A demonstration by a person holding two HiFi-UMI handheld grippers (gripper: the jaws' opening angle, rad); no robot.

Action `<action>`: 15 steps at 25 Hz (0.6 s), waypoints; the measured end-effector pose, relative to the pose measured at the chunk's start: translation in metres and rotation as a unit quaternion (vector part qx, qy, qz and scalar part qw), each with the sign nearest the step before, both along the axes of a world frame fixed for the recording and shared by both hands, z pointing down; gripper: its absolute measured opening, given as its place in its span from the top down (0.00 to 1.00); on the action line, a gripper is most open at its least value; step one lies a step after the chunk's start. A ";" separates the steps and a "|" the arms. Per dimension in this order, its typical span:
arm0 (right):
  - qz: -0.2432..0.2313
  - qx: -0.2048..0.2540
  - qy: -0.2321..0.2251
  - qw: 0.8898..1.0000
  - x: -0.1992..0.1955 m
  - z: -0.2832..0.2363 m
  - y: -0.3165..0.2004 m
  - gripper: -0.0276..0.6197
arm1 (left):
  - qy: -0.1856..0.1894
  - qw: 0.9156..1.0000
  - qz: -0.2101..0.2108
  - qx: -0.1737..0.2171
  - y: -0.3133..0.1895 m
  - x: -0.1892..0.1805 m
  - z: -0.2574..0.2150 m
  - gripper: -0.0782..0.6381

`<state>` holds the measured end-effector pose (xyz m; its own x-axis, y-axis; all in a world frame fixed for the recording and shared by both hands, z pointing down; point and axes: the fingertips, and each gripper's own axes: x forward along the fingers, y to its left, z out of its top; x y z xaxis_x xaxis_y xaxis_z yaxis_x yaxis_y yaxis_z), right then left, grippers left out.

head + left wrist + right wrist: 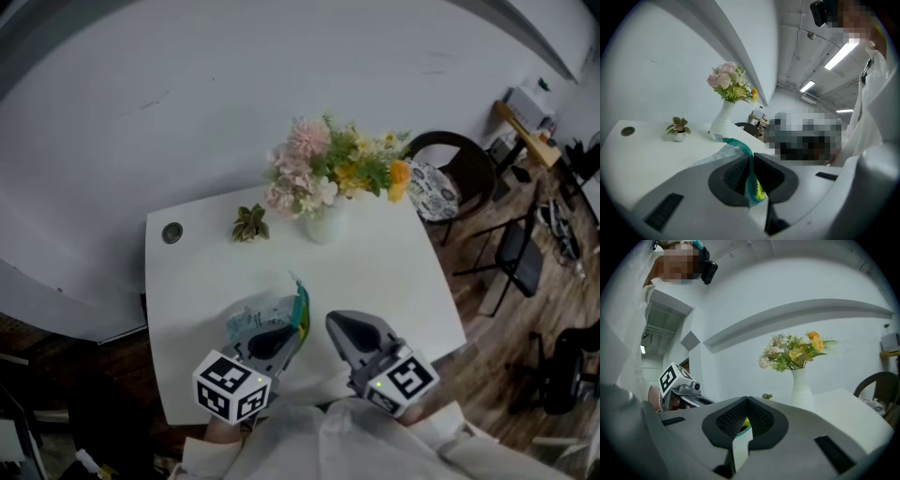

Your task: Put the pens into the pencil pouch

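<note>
pencil pouch point(251, 323) edge pinched in left gripper point(751, 159), right gripper point(336, 322) beside

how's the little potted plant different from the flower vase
The potted plant is much smaller and lower than the flower vase. The potted plant has a few green-and-pink leaves; the flower vase holds a wide bunch of pink, yellow and orange blooms. The plant's pot is squat, the vase tall and narrow-necked. Both stand upright near the table's far edge.
</note>
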<state>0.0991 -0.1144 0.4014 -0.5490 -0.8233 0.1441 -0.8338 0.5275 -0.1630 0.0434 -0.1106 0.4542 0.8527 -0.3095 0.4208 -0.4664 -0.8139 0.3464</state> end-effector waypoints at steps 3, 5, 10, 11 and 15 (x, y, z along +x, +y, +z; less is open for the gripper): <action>0.004 -0.013 0.001 1.000 0.006 0.006 0.001 0.95 | -0.009 1.000 0.013 -0.006 0.001 0.009 0.007 0.85; 0.008 -0.022 0.000 1.000 0.011 0.009 0.002 0.95 | -0.016 1.000 0.020 -0.010 0.002 0.014 0.013 0.85; 0.035 -0.047 0.001 0.998 0.030 0.023 0.006 0.95 | -0.040 0.998 0.039 -0.017 0.008 0.029 0.030 0.85; 0.038 -0.051 0.000 0.998 0.032 0.025 0.007 0.95 | -0.046 0.998 0.044 -0.017 0.009 0.032 0.034 0.85; 0.043 -0.058 0.001 0.997 0.037 0.029 0.010 0.95 | -0.064 0.996 0.064 -0.028 0.016 0.041 0.049 0.85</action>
